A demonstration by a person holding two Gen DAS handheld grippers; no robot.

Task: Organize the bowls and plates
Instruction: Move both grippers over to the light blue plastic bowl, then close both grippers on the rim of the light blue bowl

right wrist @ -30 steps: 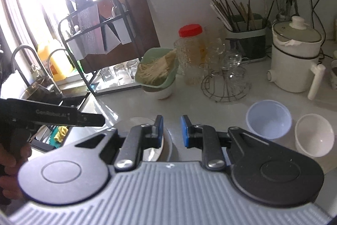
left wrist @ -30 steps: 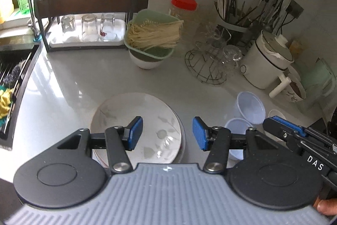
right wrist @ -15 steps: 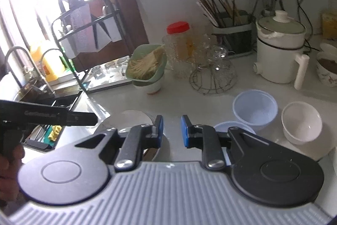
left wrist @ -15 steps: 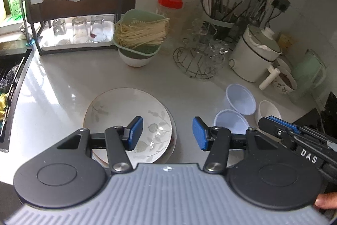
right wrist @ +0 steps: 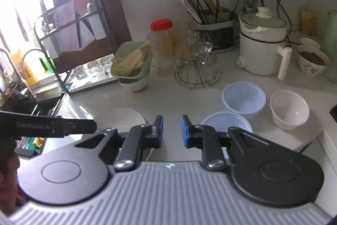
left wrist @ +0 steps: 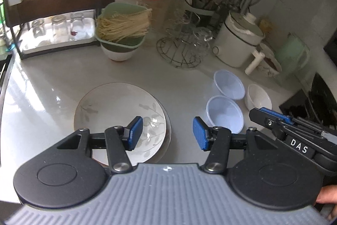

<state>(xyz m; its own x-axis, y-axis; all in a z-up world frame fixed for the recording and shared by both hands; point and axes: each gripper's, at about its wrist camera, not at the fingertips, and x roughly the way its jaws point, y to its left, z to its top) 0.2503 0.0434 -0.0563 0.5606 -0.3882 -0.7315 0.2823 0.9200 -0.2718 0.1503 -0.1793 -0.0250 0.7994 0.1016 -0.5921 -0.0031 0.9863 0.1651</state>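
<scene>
On the white tabletop [left wrist: 52, 77] the leaf-patterned plate [left wrist: 118, 115] lies stacked on a darker one, and well to its right two pale blue bowls [left wrist: 225, 113] sit touching, with a small white bowl [left wrist: 259, 98] just beside them. The step in hand appears to be the approach: left tool [left wrist: 167, 133] hangs released and empty over the plate's right rim, while right tool [right wrist: 171, 131] is narrowly parted, grasping nothing, near the closer blue bowl [right wrist: 226, 119]. Next move likely calls for lowering onto a bowl rim and nesting the bowls.
</scene>
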